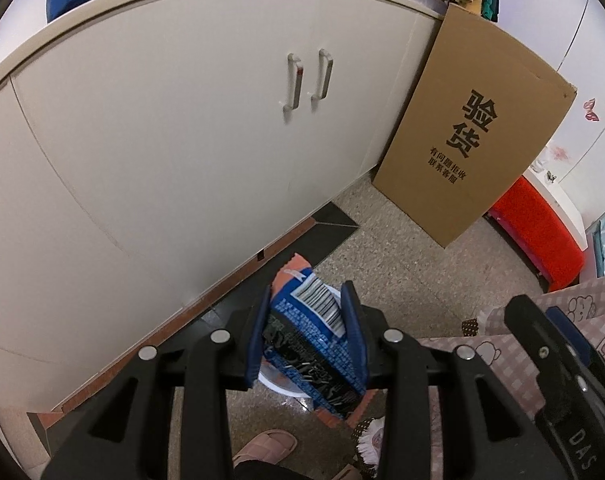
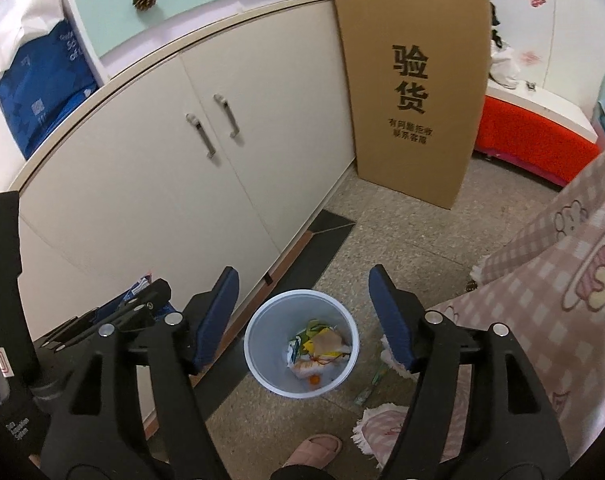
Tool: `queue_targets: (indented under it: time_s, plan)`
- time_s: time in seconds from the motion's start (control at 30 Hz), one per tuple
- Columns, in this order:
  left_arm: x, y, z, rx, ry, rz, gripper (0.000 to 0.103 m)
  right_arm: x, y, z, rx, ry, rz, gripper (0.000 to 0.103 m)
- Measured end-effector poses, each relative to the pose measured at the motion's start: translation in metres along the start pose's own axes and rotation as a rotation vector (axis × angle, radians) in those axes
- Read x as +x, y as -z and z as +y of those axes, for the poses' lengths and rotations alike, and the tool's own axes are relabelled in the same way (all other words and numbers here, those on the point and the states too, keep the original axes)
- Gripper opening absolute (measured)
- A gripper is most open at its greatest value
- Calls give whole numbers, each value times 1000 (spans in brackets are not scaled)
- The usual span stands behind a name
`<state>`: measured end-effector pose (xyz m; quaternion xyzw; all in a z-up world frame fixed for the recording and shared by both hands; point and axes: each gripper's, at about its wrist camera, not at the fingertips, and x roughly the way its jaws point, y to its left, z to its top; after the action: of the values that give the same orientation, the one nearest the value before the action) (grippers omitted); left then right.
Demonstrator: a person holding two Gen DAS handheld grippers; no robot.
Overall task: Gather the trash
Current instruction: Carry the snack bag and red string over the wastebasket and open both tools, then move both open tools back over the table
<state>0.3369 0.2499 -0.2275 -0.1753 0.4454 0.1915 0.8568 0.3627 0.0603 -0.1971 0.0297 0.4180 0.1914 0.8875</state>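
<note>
Blue snack wrapper [image 1: 314, 340] clamped in left hand-held gripper [image 1: 308, 304] at lower centre, right hand-held gripper [image 2: 304, 296] spread wide, nothing held, above white bin [image 2: 262, 376] of trash.

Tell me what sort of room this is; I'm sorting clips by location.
Probably a bedroom at home: a pink cartoon-print blanket drapes at the right, white cupboards line the wall, and a small bin stands on the floor.

Each gripper [image 2: 304, 312] has black linkage arms, silver pivot screws and blue finger pads [image 2: 216, 320]. The person wears a pink slipper [image 2: 314, 450].
</note>
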Motion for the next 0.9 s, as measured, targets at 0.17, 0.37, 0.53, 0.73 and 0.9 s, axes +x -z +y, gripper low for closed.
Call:
queue_targets:
  time_s: [0.17, 0.37, 0.53, 0.73, 0.9]
  plan:
    - [-10, 0, -4, -7, 14, -47, 53, -7, -2, -4, 23, 4, -19, 68]
    - [-20, -1, -8, -4, -1, -61, 67, -18, 0, -11, 52, -1, -14, 68]
    - [-37, 0, -11, 0, 14, -74, 67, -39, 0, -16, 65, 2, -37, 68]
    - [-76, 5, -25, 33, 47, -123, 68, -85, 4, -27, 87, 13, -92, 69]
    - [-118, 16, -46, 75, 97, -168, 68, -134, 11, -46, 116, 38, -159, 70]
